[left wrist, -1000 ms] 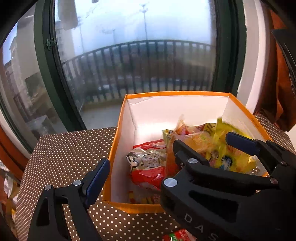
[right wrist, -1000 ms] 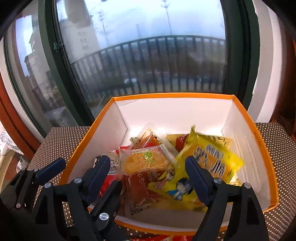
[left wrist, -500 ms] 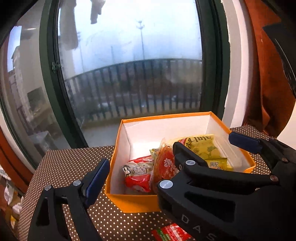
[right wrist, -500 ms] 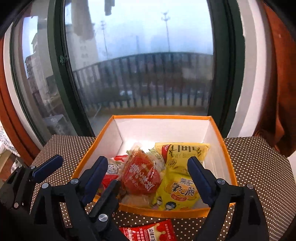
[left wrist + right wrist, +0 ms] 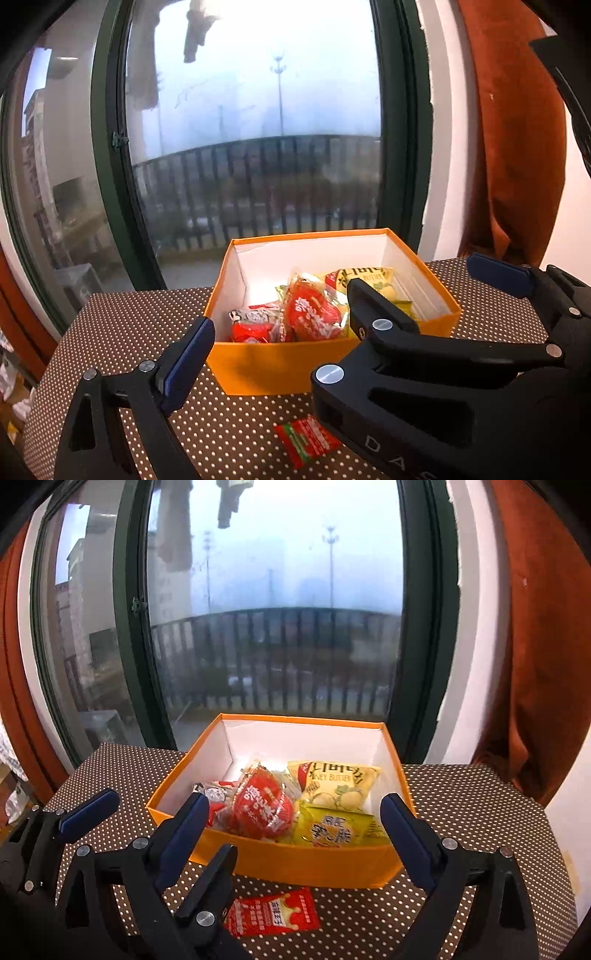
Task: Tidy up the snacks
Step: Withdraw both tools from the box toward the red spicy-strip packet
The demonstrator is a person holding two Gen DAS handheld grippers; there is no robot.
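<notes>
An orange box point(image 5: 295, 867) with white inner walls stands on the dotted brown table point(image 5: 480, 812). It holds several snack packs: a round red pack point(image 5: 258, 808), a yellow honey butter bag point(image 5: 334, 779) and a smaller yellow pack point(image 5: 332, 829). The box also shows in the left wrist view point(image 5: 280, 365). A small red sachet point(image 5: 273, 912) lies flat on the table in front of the box; it also shows in the left wrist view point(image 5: 306, 439). My right gripper point(image 5: 295, 819) is open and empty, just before the box. My left gripper point(image 5: 280, 317) is open and empty, left of it.
A big window with a dark green frame point(image 5: 129, 627) stands right behind the table. A rust-coloured curtain point(image 5: 535, 664) hangs at the right. The table's left edge point(image 5: 48, 354) drops off beside the window.
Both grippers have pulled back and up from over the box. The box now looks smaller and farther. The red sachet on the table has come into view.
</notes>
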